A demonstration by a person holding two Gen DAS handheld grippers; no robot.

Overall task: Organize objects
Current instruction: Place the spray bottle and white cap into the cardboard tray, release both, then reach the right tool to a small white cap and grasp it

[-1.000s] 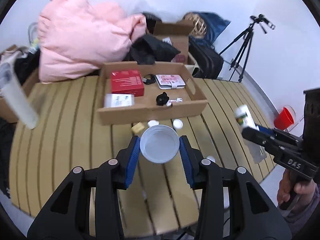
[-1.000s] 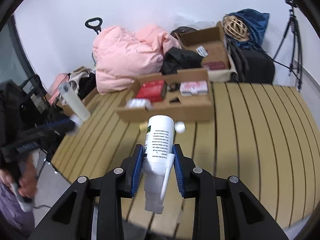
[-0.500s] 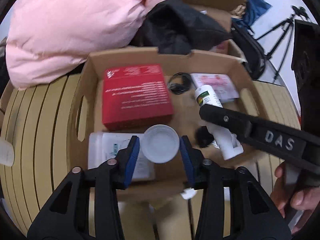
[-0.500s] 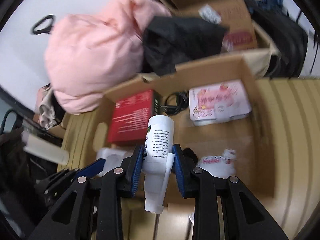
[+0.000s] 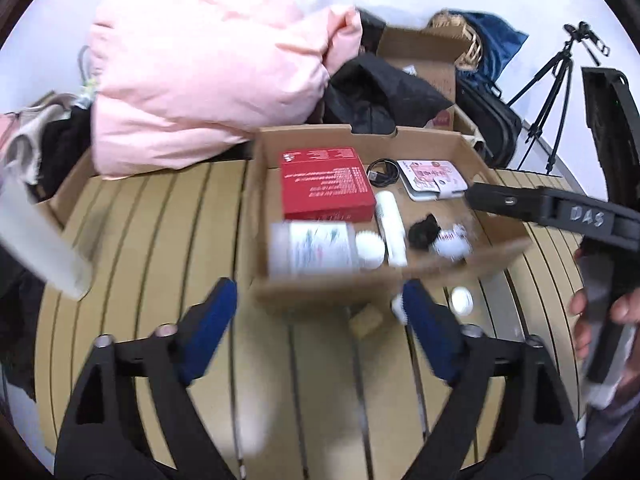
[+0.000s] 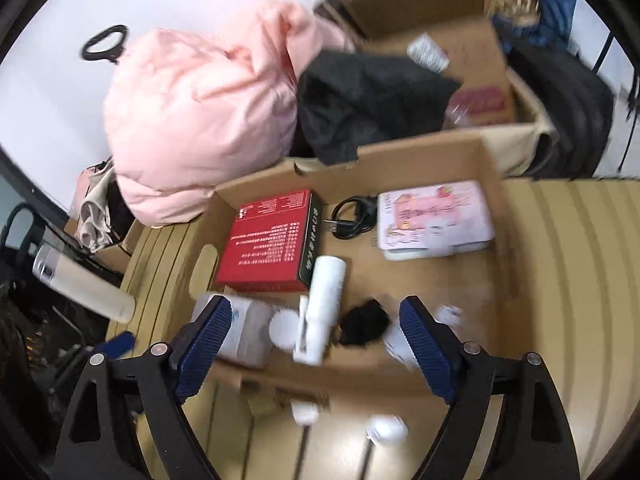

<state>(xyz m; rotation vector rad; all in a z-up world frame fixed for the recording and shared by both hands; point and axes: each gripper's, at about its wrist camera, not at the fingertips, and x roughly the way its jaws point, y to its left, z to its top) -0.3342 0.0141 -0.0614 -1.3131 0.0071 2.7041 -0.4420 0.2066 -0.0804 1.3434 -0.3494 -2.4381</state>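
A shallow cardboard tray sits on the slatted wooden table. In it lie a red box, a white spray bottle, a small white cup, a clear plastic packet, a black cable, a pink pack and a small black thing. My left gripper is open and empty in front of the tray. My right gripper is open and empty over the tray's front wall.
Small white caps and a tan block lie on the table before the tray. A pink padded jacket, black cloth, an open carton and a tripod stand behind. A cream flask lies at the left.
Both grippers opened and drew back from the tray. The cup left the left gripper and the spray bottle left the right one; both now lie in the tray.
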